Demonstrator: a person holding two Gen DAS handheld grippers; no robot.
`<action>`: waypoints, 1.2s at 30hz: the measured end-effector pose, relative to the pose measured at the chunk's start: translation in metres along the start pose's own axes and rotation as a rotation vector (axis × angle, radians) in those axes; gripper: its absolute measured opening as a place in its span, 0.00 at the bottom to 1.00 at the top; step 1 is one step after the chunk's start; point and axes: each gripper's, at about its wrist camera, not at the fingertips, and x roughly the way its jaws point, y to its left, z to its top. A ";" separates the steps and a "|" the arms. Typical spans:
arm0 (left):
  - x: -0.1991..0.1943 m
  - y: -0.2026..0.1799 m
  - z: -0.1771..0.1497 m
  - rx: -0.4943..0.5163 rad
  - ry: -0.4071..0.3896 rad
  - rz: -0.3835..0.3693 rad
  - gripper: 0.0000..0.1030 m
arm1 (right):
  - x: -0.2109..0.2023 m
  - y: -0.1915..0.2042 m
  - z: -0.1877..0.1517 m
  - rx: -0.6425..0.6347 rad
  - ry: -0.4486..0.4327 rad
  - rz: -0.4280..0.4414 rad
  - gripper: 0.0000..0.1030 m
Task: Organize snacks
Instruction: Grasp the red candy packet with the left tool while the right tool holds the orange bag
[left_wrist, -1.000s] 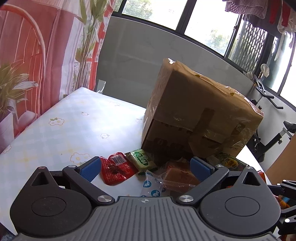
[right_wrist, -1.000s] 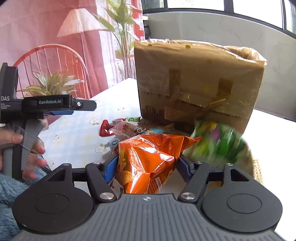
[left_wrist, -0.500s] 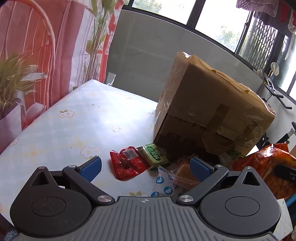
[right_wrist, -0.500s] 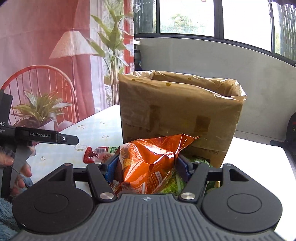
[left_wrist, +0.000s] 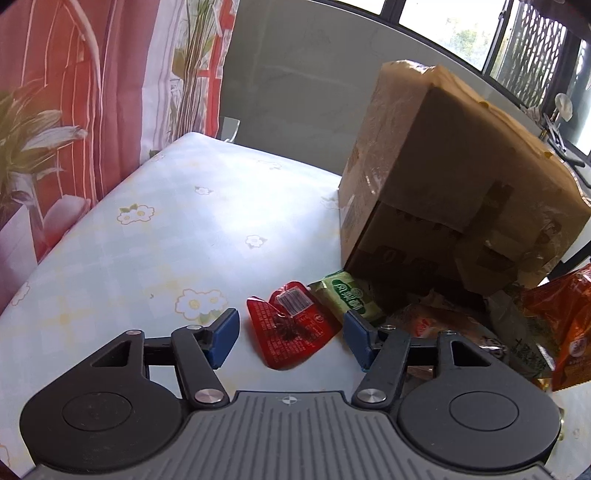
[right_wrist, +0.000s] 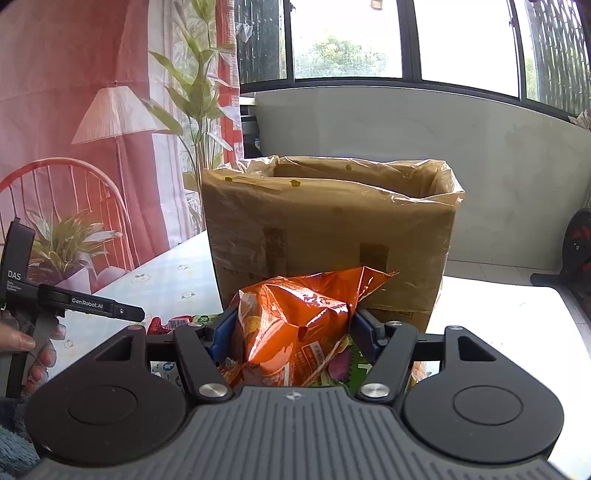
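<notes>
A tall open cardboard box (right_wrist: 328, 236) lined with plastic stands on the table; it also shows in the left wrist view (left_wrist: 443, 192). My right gripper (right_wrist: 291, 328) is shut on an orange snack bag (right_wrist: 295, 317) and holds it in front of the box, below its rim. The bag also shows at the right edge of the left wrist view (left_wrist: 565, 325). My left gripper (left_wrist: 291, 332) is open and empty, low over a red packet (left_wrist: 291, 328) that lies between its fingers. A green packet (left_wrist: 347, 299) lies beside it against the box.
The table (left_wrist: 177, 236) has a pale floral cloth. More wrapped snacks (left_wrist: 443, 325) lie at the foot of the box. A green bag (right_wrist: 343, 358) lies under the orange one. The left gripper handle and a hand (right_wrist: 33, 332) are at the left.
My right gripper has lifted the orange bag higher, so the box's open top now shows. My left gripper has moved closer to the red packet, which now sits between its fingers.
</notes>
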 end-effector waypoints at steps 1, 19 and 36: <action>0.006 0.001 0.000 0.006 0.007 0.008 0.58 | 0.001 -0.001 -0.001 0.000 0.003 0.002 0.64; 0.053 -0.010 -0.002 0.123 0.050 0.099 0.45 | 0.012 -0.005 -0.004 0.017 0.033 0.006 0.64; -0.024 -0.017 0.011 0.101 -0.110 -0.014 0.26 | 0.002 -0.009 -0.004 0.031 -0.005 0.006 0.64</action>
